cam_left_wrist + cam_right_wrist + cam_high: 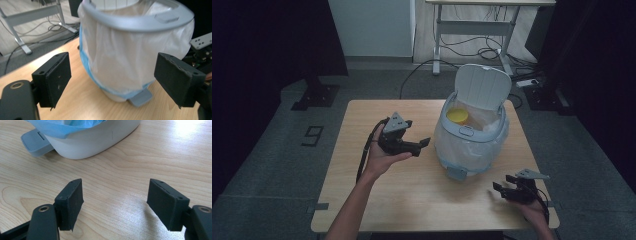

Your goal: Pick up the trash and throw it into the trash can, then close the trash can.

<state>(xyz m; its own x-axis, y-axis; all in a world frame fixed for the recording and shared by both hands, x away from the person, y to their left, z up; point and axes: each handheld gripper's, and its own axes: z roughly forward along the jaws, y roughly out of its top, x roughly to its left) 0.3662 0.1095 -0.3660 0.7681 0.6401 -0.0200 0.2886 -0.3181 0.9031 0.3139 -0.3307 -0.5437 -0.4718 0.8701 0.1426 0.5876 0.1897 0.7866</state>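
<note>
White plastic lines our pedal bin (pixel 472 137) mid-table, lid (pixel 482 85) up, a yellow cup (pixel 457 116) inside, while our left gripper (pixel 421 145) beside it and right gripper (pixel 502 191) nearby gape empty.

Dim room, glare on tabletop (pixel 185 127)

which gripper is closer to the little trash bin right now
Left. The left gripper hangs just beside the trash bin, jaws open toward its bagged side. The right gripper rests low near the table's front edge, farther off.
</note>
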